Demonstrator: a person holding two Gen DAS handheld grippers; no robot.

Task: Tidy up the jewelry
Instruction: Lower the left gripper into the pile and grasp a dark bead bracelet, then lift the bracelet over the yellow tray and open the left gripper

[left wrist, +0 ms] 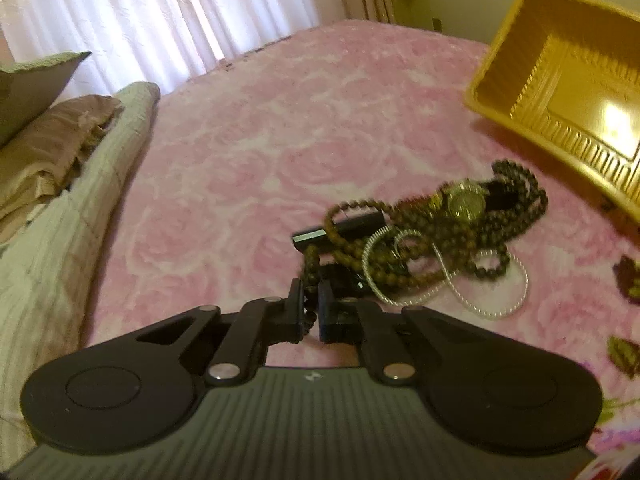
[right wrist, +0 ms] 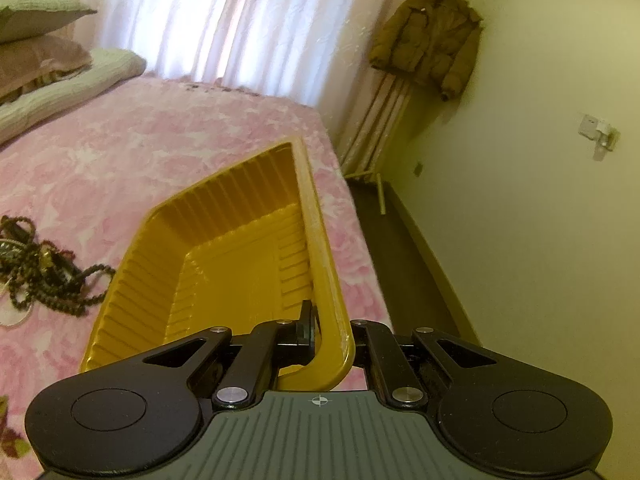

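Observation:
A tangle of jewelry (left wrist: pixel 432 236) lies on the pink bedspread: dark bead strands, a gold watch (left wrist: pixel 466 199), a pearl-like strand (left wrist: pixel 486 294) and a black bar. My left gripper (left wrist: pixel 311 300) is shut on a dark bead strand (left wrist: pixel 311 264) at the pile's near edge. A yellow plastic tray (left wrist: pixel 560 92) sits to the right, empty. My right gripper (right wrist: pixel 326 322) is shut on the tray's near right rim (right wrist: pixel 324 264); its right finger is hidden behind the rim. The pile also shows at the left of the right wrist view (right wrist: pixel 44 272).
Pillows and a folded quilt (left wrist: pixel 60 208) lie along the bed's left side. White curtains (right wrist: pixel 224 20) hang behind the bed. The bed's right edge (right wrist: pixel 360 216) drops to a dark floor by a wall, where a brown jacket (right wrist: pixel 430 40) hangs.

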